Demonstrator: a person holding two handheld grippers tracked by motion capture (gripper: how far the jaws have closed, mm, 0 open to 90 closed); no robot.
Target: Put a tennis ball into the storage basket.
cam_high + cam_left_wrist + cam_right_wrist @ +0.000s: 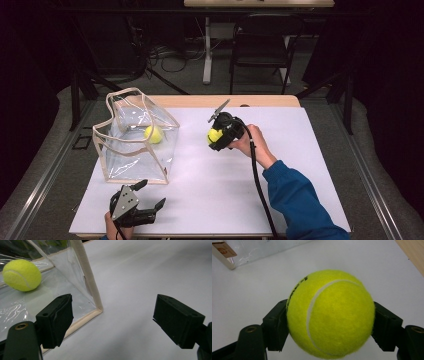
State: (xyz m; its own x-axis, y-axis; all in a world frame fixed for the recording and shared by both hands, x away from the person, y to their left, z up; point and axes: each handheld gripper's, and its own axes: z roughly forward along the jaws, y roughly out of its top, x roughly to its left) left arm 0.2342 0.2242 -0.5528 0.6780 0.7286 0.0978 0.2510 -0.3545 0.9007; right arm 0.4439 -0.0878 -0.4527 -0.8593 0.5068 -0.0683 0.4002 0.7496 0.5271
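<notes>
**A:** Above the middle of the white table, your right gripper pinches a tennis ball. In the right gripper view both black pads press flat on opposite sides of the felt, so the hold looks square and centred.

**B:** And the target?

**A:** The clear bag with the beige trim stands well to the left of that gripper, mouth up. A second ball already lies on its floor, toward the right wall. So I judge the step in hand is to carry your ball over and drop it in beside the other.

**B:** What should I watch for?

**A:** Keep the squeeze steady as you travel; the ball is round and springy, and a slackened grip could let it roll out onto the table. Bring it high enough to clear the bag's trimmed rim, because the walls look soft and a nudge could fold or tip them. Let go only once the ball is squarely over the opening.

**B:** And my other hand?

**A:** Your left gripper sits at the near edge of the table with its jaws spread wide and nothing between them. In the left gripper view the bag's near bottom corner lies just ahead of its left jaw. You could use it to steady that corner if the bag shifts.
</notes>
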